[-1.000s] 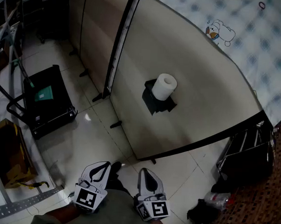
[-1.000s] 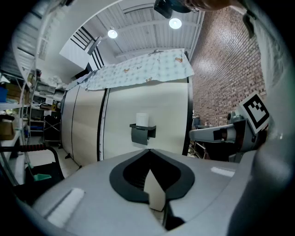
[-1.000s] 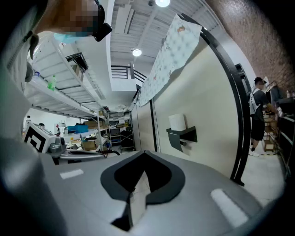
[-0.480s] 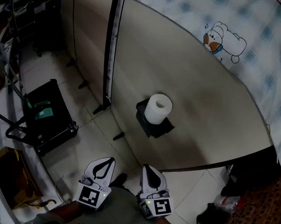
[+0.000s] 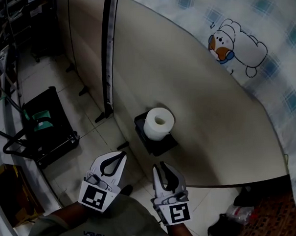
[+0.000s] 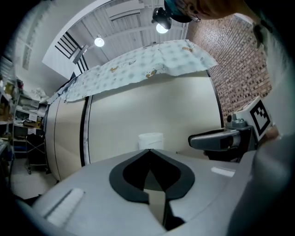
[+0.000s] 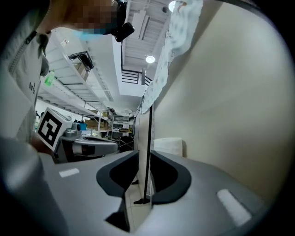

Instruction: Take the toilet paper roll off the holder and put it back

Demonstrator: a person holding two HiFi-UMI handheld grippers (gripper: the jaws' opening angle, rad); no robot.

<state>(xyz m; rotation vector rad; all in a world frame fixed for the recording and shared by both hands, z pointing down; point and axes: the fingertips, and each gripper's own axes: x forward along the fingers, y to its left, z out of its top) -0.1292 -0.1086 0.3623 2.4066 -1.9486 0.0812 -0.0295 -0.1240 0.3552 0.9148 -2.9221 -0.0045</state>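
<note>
The toilet paper roll (image 5: 159, 123) sits upright on a black holder (image 5: 156, 144) fixed to a beige panel (image 5: 207, 103), its hollow core facing up. Both grippers are held side by side below it in the head view and point toward it, with bare panel and floor showing between their tips and the roll, so neither touches it. The left gripper (image 5: 121, 156) has its jaws pressed together, tips meeting with nothing between them. In the left gripper view the roll (image 6: 150, 140) shows just above the closed tips of the left gripper (image 6: 148, 150), almost dead ahead, while the other gripper juts in at the right edge. The right gripper (image 5: 160, 166) has its jaws parted by a narrow gap – they have just been opening – and nothing is between them. In the right gripper view only the panel's distant dark edge strip shows through that gap in the right gripper (image 7: 144, 155), and the roll (image 7: 168, 146) stands a little to the right of it, ahead of the right-hand jaw. In the head view the roll lies closer to the right gripper's line than to the left's. A patterned cloth (image 5: 258, 51) with a cartoon sheep hangs over the panel's top, and a black crate (image 5: 47, 130) stands on the tiled floor off to the left.
</note>
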